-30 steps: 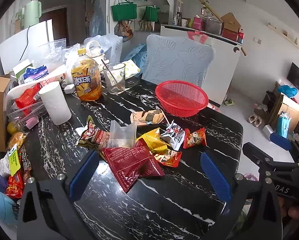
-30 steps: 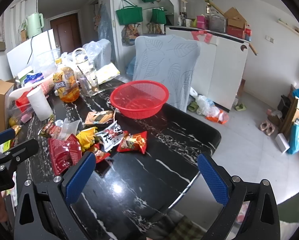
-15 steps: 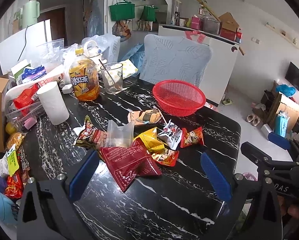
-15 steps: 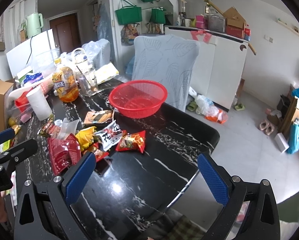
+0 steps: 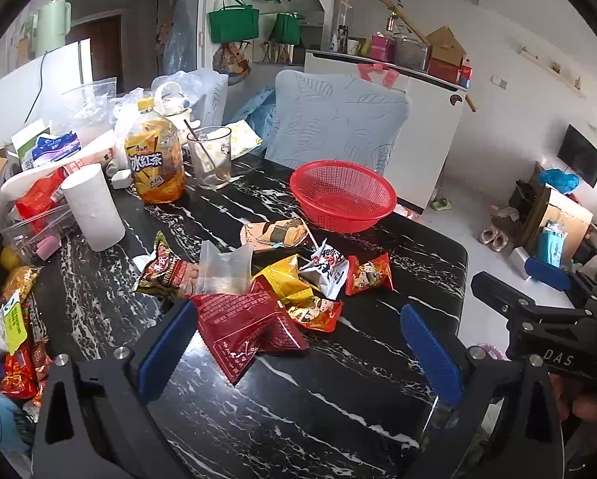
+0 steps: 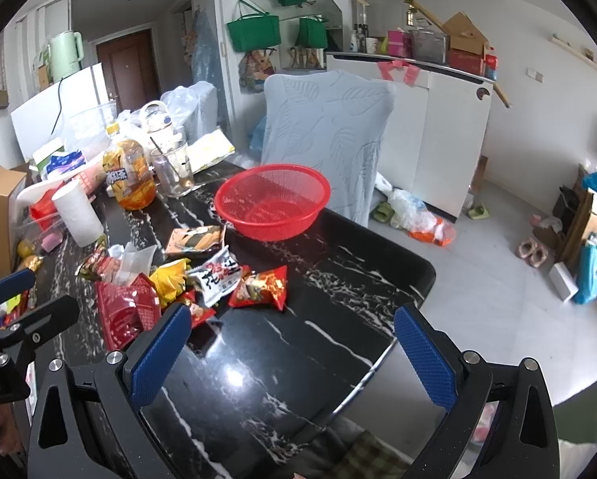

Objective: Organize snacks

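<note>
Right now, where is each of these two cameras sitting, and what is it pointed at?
Left wrist: on the left gripper, jaws open, facing the snack packets on the black marble table; the right gripper shows at right.
Right wrist: on the right gripper, jaws open, over the table's near corner; the left gripper shows at left.
Both see the red mesh plastic basket, empty.

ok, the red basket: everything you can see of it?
The red basket is a round, shallow bowl of fine plastic-looking mesh with a solid rim, upright and empty. It sits on the black marbled table near its far edge, before the grey-covered chair. The snack pile lies nearer the cameras; contact with the nearest packet is unclear.
</note>
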Action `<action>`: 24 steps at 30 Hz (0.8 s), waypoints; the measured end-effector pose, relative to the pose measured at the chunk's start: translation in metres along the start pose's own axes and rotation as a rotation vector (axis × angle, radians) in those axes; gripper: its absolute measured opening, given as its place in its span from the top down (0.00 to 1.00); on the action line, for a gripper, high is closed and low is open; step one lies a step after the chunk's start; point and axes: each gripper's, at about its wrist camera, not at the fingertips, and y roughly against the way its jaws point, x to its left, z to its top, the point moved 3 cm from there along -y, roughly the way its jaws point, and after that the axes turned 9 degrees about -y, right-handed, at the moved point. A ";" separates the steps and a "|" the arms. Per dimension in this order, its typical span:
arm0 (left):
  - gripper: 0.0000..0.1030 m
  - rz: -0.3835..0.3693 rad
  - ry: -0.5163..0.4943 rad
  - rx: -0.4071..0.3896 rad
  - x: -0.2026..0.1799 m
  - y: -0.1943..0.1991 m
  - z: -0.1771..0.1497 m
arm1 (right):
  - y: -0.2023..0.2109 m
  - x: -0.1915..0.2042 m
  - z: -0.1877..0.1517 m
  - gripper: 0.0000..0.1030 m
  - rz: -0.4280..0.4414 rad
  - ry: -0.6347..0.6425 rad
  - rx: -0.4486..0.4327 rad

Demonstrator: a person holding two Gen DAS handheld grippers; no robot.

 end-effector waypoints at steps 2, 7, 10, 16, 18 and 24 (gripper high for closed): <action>0.00 0.002 0.000 -0.002 0.000 0.000 0.000 | -0.002 0.000 0.000 0.00 -0.001 0.002 0.010; 0.00 -0.015 -0.005 -0.018 -0.002 -0.005 -0.001 | -0.009 -0.002 0.000 0.00 0.003 -0.002 0.033; 0.00 -0.024 0.002 -0.017 -0.003 -0.011 -0.004 | -0.015 -0.003 -0.001 0.00 0.013 -0.001 0.046; 0.00 -0.041 0.019 -0.002 -0.008 -0.027 -0.013 | -0.032 -0.005 -0.005 0.00 0.081 0.000 0.078; 0.00 -0.041 0.033 0.006 -0.006 -0.033 -0.016 | -0.041 -0.006 -0.007 0.00 0.107 -0.009 0.105; 0.00 -0.042 0.087 0.045 0.004 -0.055 -0.025 | -0.068 -0.004 -0.013 0.00 0.152 -0.003 0.163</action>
